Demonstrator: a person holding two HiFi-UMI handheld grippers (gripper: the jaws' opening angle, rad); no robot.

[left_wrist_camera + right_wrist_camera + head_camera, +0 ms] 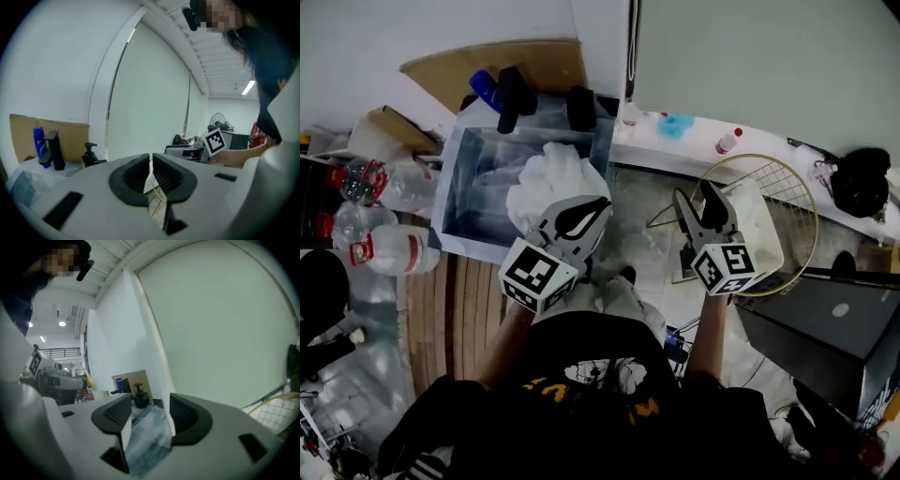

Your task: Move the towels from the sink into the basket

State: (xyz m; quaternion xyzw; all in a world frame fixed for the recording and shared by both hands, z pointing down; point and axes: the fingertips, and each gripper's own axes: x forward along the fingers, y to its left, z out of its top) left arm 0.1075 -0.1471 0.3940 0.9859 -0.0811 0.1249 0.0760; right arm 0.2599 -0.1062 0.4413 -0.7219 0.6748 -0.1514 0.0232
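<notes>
A crumpled white towel (pixel 548 173) lies in the steel sink (pixel 455 187) at the upper middle of the head view. My left gripper (pixel 602 204) hangs in front of the towel's near edge, its jaws shut with nothing seen between them. In the left gripper view that gripper (pixel 151 161) shows only a hairline gap. The round wire basket (pixel 797 202) stands to the right and holds a white bundle (pixel 759 230). My right gripper (pixel 696 192) is above the basket's left rim, open and empty. In the right gripper view, the sink (pixel 145 427) shows through the jaws of this gripper (pixel 149 404).
Pump bottles (pixel 511 98) stand at the sink's back edge, with cardboard (pixel 502 66) behind. Plastic bottles (pixel 380 248) lie left of the sink. A white ledge (pixel 675 141) runs behind the basket, carrying a black bag (pixel 860 180). A dark box (pixel 830 328) sits at lower right.
</notes>
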